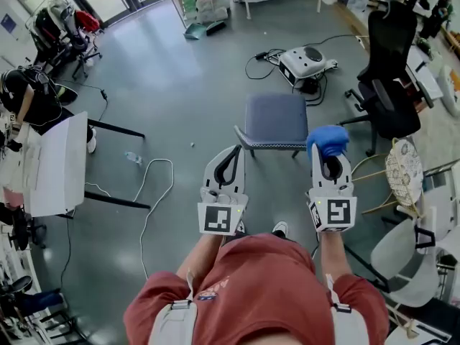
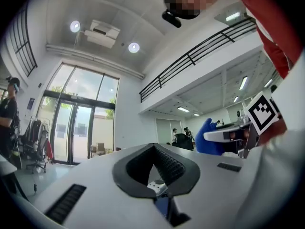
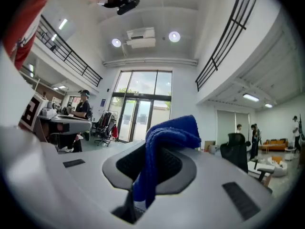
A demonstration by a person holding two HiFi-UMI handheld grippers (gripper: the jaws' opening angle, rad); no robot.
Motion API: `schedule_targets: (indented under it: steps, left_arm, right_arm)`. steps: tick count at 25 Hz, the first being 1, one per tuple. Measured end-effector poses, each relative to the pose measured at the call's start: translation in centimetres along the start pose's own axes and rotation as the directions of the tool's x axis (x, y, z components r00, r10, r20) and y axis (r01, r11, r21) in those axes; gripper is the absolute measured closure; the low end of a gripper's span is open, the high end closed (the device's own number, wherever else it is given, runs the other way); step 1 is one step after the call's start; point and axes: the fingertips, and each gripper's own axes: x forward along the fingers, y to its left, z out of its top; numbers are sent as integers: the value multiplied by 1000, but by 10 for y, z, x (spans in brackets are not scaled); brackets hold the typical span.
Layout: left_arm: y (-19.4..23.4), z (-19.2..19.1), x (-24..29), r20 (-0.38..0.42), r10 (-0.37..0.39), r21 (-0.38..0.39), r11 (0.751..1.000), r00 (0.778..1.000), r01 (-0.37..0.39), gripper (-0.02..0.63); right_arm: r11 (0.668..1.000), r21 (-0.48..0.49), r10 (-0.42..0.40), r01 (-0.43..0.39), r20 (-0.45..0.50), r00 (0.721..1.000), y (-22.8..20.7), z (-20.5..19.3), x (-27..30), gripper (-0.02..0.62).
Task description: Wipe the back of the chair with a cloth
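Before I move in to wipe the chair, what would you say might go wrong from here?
The blue cloth bunches above the right gripper, pinched only by a fold; it may slip out under rubbing.
A white cable loops across the floor on the left, a possible trip hazard.
The left gripper is shut and empty, so the chair may shift when pushed.

- Grey floor [image 1: 180, 85] is crossed by a white cable [image 1: 159, 160].
- Tall glass doors [image 3: 138, 113] are flooded with daylight.
- A black office chair [image 1: 392, 42] is parked at right.
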Motion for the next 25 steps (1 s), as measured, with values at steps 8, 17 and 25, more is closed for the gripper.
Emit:
schedule_targets:
  steps: [8, 17, 25]
  left_arm:
    - [3, 33, 2, 90, -11, 80, 997, 996, 4, 592]
    - [0, 19, 3, 47, -27, 84, 996, 999, 23, 592]
    - [2, 19, 8, 59, -30, 91, 996, 998, 25, 594]
  right_arm:
    - [996, -92, -15, 23, 80, 997, 10, 33, 1, 535]
    - [997, -77, -30, 32, 23, 999, 14, 20, 2, 535]
    - [996, -78, -33, 35, 31, 999, 11, 23, 6, 536]
